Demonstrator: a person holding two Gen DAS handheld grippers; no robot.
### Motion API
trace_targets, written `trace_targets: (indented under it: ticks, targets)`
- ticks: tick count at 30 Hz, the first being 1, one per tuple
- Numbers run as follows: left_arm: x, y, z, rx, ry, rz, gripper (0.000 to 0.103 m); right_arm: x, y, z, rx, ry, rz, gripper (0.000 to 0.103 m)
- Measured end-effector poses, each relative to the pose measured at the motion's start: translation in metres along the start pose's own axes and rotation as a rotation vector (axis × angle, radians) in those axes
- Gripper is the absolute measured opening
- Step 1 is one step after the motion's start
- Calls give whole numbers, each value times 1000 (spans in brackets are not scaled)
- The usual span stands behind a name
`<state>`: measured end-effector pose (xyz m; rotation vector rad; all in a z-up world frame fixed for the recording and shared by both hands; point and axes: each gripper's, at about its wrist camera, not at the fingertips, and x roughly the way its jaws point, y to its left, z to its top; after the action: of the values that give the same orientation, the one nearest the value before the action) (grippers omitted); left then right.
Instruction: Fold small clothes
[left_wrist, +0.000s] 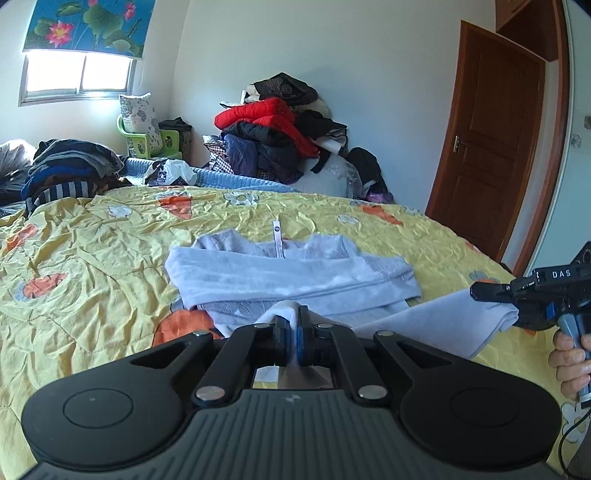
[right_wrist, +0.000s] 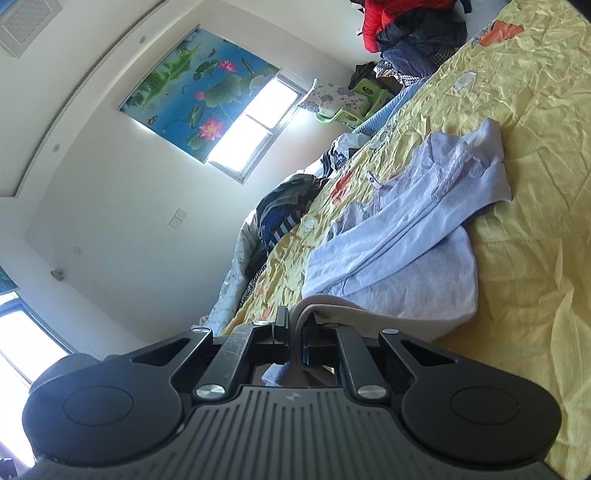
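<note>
**Pale lilac top on a bed, its lower hem gripped at two places for a fold**

A small pale lilac top (left_wrist: 291, 273) is spread on a bed covered by a crumpled yellow floral quilt (left_wrist: 92, 258). Its sleeves are already crossed over the chest, and the neckline with a white label (left_wrist: 277, 236) points toward the far side of the bed.

To do this step well, judging from the layout, the near hem should be lifted evenly at both held points and carried toward the neckline, so that the fold line runs straight across the body. The two grips should be kept level and the cloth lightly taut, otherwise the crossed sleeves may be dragged out of place. Release is best made only once the hem lies flat on the upper part.

On the left, the left tongs (left_wrist: 291, 321) are clenched almost fully, and a bunched ridge of the lilac hem is pinched between them. On the right, the right tongs (left_wrist: 491, 291) are seen from the side, closed on the other corner of the hem, which is raised off the quilt. In the right wrist view, a fold of cloth is seen clamped in the narrow gap between those tongs.
</note>
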<state>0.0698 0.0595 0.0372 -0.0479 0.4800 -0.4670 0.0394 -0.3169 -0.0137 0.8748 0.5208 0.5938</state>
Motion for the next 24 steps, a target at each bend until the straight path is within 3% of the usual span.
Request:
trace_targets:
  ticks: [24]
  targets:
    - [75,23,66,-32,-16,50,3,58,-29,72,42,-85,-67,12]
